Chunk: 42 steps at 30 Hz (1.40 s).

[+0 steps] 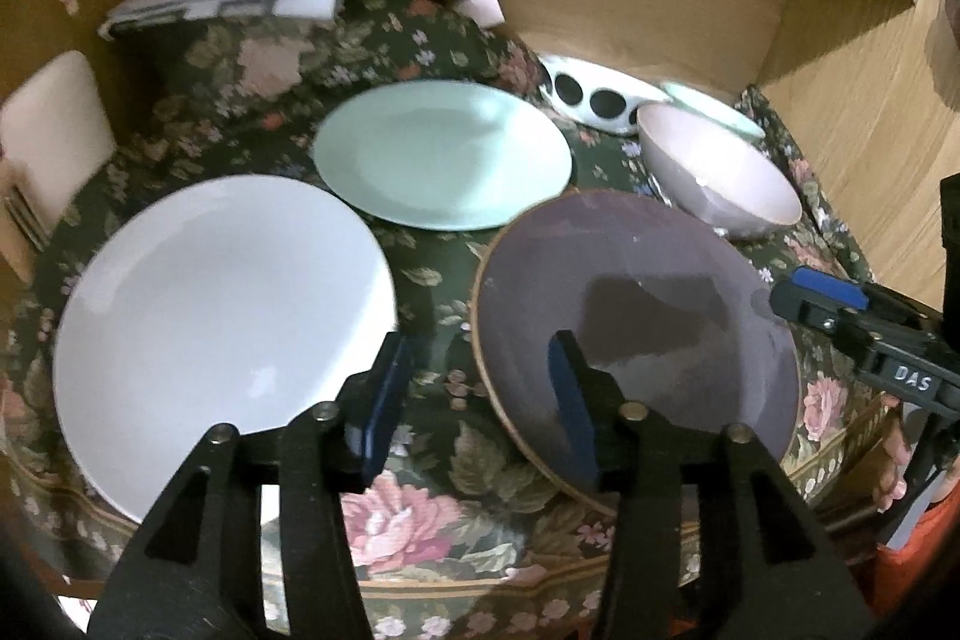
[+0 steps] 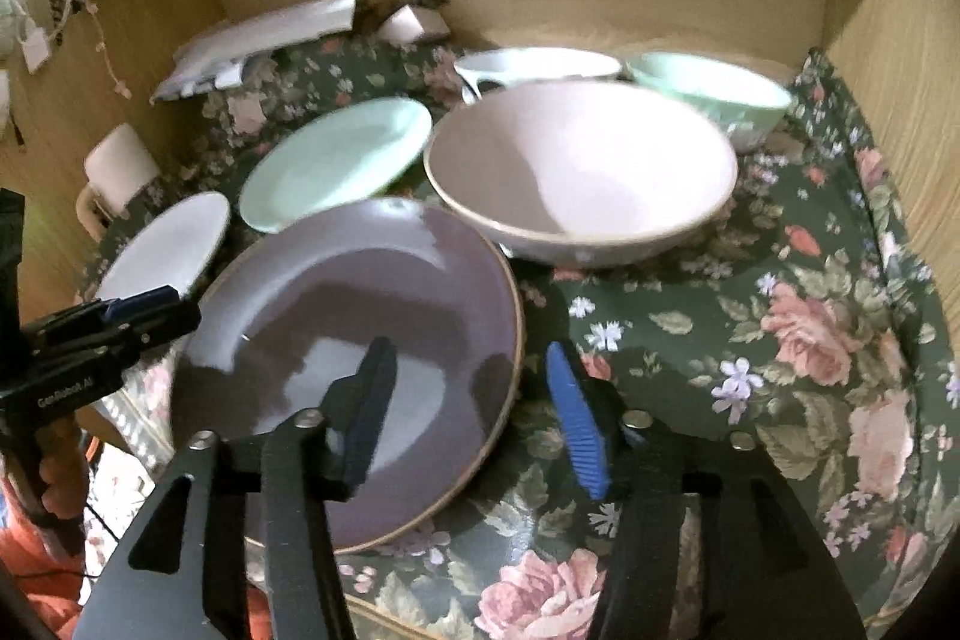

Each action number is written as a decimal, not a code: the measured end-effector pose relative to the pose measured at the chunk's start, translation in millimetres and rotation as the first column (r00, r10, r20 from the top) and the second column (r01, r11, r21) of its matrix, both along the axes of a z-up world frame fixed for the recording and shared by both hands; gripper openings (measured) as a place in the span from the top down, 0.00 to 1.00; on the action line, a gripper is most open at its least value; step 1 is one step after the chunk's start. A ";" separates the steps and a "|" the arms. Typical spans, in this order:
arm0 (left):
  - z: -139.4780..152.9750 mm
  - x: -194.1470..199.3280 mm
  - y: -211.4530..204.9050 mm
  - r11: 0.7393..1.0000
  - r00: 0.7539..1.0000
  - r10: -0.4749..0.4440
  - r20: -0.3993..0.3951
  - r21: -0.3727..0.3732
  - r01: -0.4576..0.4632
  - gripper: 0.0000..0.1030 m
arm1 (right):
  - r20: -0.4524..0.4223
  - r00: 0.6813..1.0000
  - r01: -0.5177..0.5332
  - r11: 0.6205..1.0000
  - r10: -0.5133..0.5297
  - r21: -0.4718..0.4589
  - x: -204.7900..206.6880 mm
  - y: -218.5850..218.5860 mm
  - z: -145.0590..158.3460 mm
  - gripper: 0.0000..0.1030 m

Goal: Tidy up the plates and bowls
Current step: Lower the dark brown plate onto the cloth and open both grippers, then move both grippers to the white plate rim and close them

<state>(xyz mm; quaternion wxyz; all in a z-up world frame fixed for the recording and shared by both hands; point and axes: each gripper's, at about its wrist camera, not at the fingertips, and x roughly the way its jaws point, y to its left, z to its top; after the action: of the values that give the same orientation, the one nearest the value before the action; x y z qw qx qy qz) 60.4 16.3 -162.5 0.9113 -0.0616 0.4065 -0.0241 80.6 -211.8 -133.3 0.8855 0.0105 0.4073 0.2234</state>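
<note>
Two grippers, left and right, hang with jaws apart and empty, straddling opposite rims of the purple plate at frame centre. Glazed ceramic looks stiff, slippery, breakable; its raised rim seems the best hold.

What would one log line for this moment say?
left gripper: open, empty | right gripper: open, empty | purple plate: on floral cloth | pink bowl: behind plate

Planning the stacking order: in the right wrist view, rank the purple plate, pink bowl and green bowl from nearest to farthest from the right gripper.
1. purple plate, its rim between the right gripper's jaws
2. pink bowl, behind it, centre
3. green bowl, far right by the wall
</note>
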 end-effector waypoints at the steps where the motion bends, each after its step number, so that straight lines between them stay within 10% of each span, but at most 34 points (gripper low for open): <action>1: 3.5 -2.4 2.6 1.000 1.000 0.002 0.009 0.001 -0.002 0.49 | 0.011 1.000 -0.002 1.000 0.002 0.004 -1.3 0.6 3.5 0.44; 13: 43.8 -34.1 48.7 0.993 0.986 0.106 0.126 0.028 -0.110 0.18 | 0.069 0.995 -0.074 0.994 0.068 0.078 1.8 37.6 31.6 0.23; 36: -0.5 -49.8 169.1 0.955 0.956 0.293 -0.003 0.053 -0.292 0.17 | -0.005 0.935 -0.355 0.932 0.356 -0.070 34.8 178.9 5.1 0.23; 42: -12.1 -48.3 179.6 0.960 0.959 0.279 -0.044 0.012 -0.279 0.40 | -0.043 0.915 -0.404 0.905 0.402 -0.132 37.5 211.1 -12.9 0.28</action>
<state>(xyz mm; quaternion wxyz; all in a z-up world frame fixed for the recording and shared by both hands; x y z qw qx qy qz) 12.1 195.9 -174.6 0.8962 -0.1162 0.4144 0.1072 118.0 -0.7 -146.2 0.8159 -0.1331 0.4216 0.3726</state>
